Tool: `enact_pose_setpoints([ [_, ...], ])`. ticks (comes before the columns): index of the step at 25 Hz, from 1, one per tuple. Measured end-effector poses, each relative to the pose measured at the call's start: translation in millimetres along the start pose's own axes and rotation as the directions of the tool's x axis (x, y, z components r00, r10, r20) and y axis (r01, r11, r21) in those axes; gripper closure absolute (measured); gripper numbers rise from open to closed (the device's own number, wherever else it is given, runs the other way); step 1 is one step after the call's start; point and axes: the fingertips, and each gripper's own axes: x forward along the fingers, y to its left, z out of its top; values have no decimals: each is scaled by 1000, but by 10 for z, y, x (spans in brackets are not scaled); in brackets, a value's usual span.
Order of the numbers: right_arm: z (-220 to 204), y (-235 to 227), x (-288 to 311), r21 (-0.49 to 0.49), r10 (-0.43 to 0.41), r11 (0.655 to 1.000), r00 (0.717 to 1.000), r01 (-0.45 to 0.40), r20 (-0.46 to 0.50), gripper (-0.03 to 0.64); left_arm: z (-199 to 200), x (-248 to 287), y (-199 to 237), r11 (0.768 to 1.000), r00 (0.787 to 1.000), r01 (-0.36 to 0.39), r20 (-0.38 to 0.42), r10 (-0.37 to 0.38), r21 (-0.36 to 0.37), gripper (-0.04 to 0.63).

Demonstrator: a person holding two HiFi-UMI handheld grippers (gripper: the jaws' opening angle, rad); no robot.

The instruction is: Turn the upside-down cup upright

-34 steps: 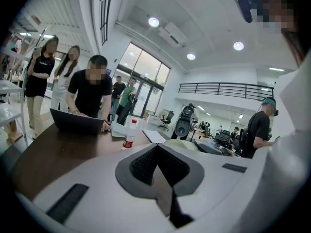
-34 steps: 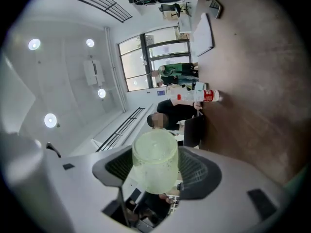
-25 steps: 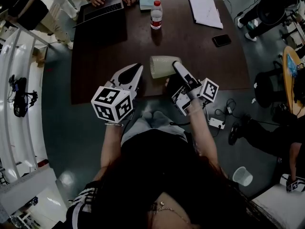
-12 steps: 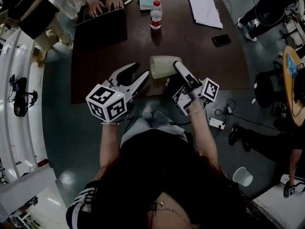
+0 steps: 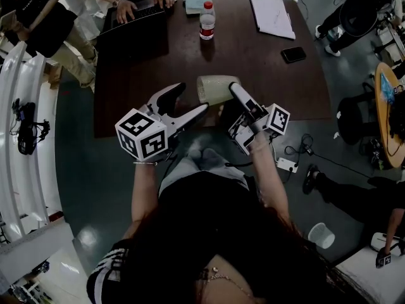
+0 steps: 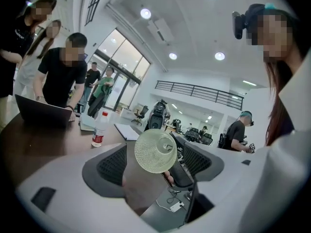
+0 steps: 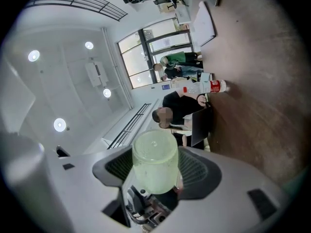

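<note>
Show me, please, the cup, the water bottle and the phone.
cup (image 5: 212, 88): head view, its side wall.
water bottle (image 5: 207, 25): head view, its label.
phone (image 5: 294, 54): head view, its top face.

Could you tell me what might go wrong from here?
The right gripper pinches the translucent cup on its side near the table edge; a slip could drop it to the floor. The left gripper, jaws just opened, is lined up on the cup's base without gripping; closing off-centre could knock it loose.

Cup (image 5: 214, 88) is over the table's (image 5: 253, 68) near edge — bottle (image 5: 207, 19) behind, laptop (image 5: 136, 11) back-left, phone (image 5: 294, 54) back-right.
</note>
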Motion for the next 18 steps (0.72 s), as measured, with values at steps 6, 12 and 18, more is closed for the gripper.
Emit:
enact_pose_setpoints([
  [6, -24, 15, 18, 7, 14, 1000, 1000, -14, -19, 316, -46, 50, -29, 999, 998, 43, -34, -44, -13, 206],
  [12, -63, 24, 34, 25, 33, 999, 998, -31, -48, 316, -77, 114, 3, 999, 997, 46, -58, -48, -29, 196],
  [18, -100, 59, 54, 38, 51, 998, 996, -48, -75, 316, -100, 183, -28, 997, 994, 68, -83, -71, -34, 196],
])
